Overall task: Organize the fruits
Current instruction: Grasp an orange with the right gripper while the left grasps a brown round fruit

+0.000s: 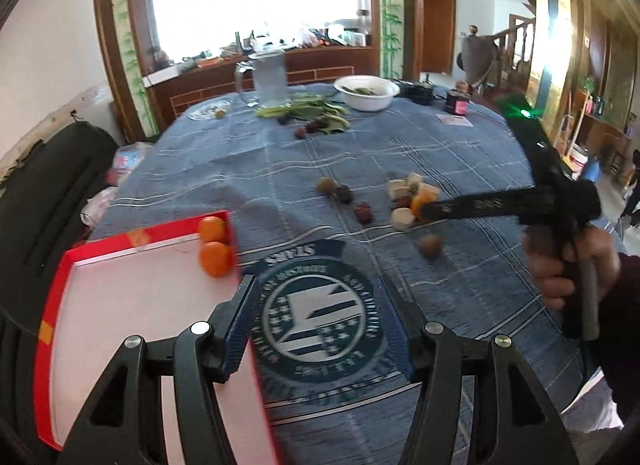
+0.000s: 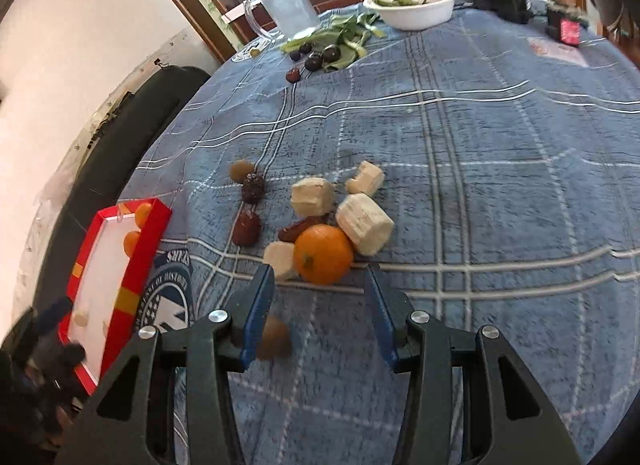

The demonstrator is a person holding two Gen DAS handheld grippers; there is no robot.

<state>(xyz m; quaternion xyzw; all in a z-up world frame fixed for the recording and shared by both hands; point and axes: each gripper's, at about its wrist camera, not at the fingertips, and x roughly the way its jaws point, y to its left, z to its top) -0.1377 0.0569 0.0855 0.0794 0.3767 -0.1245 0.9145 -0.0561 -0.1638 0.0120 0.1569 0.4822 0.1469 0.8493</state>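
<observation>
Right gripper (image 2: 320,285) has its jaws spread wide and empty, tips just short of the orange (image 2: 323,254), which sits on the tablecloth (image 2: 500,185) dead ahead between the two blue pads. A brown round fruit (image 2: 274,339) lies under the left finger, nearer than the orange, blurred, maybe a kiwi or longan. The orange looks firm, round, smooth-skinned and light; it should roll if nudged, so take it across its widest middle, pads square on both sides, moderate squeeze. White cut chunks (image 2: 364,223) touch the orange on its far right and near left, a reddish date-like piece (image 2: 298,230) just behind it; they crowd the fingers' path. Left gripper (image 1: 320,313) is also open and holding nothing, hovering low over the round logo on the cloth, its left finger overlapping the edge of the red tray (image 1: 52,285). Two oranges (image 1: 215,243) already sit in the tray's far corner, ahead-left of the left tips. The person's hand (image 1: 568,265) grips the right tool's handle, the tool angled down toward the fruit pile. Farther on: dark fruits on greens (image 2: 320,55), white bowl (image 2: 416,5), clear jug (image 2: 288,9).
</observation>
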